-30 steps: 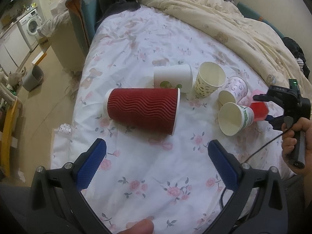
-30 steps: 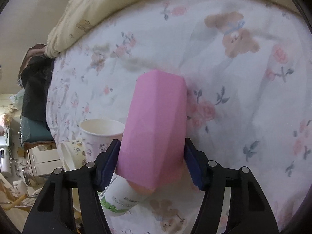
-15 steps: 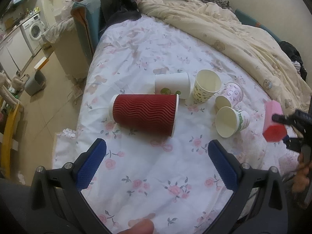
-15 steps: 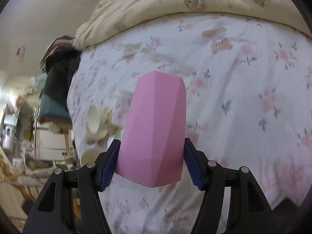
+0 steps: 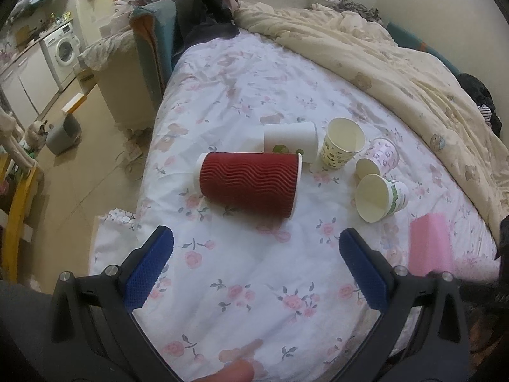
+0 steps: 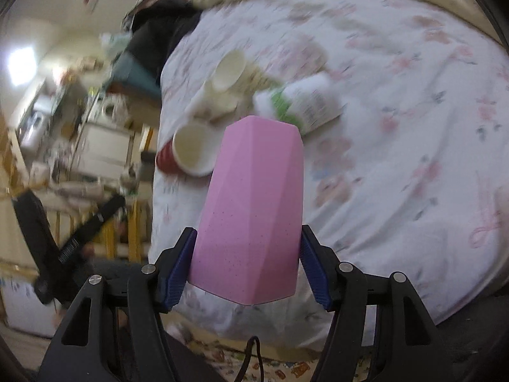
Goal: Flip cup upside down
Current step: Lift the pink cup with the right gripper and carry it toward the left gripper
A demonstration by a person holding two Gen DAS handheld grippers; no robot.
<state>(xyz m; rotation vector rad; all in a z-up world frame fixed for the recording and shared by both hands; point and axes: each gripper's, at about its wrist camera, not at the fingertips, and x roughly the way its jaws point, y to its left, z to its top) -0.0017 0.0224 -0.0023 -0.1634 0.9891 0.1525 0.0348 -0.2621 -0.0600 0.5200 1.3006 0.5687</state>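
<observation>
My right gripper [image 6: 248, 264] is shut on a pink faceted cup [image 6: 251, 213], held above the near edge of the bed with its closed end pointing away from the camera. The pink cup also shows in the left wrist view [image 5: 431, 243] at the right edge. My left gripper [image 5: 254, 267] is open and empty above the floral sheet, short of a red ribbed paper cup [image 5: 251, 184] that lies on its side.
Several paper cups lie by the red one: a white one [image 5: 291, 140], a yellow-patterned one [image 5: 342, 143], a purple-printed one [image 5: 378, 159], a green-printed one [image 5: 380, 197]. A cream duvet [image 5: 397, 60] covers the far right. The floor drops off left of the bed [image 5: 159, 165].
My right gripper has pulled back from the cups towards the near edge of the bed and swung round, still holding the pink cup. My left gripper has backed off slightly.
</observation>
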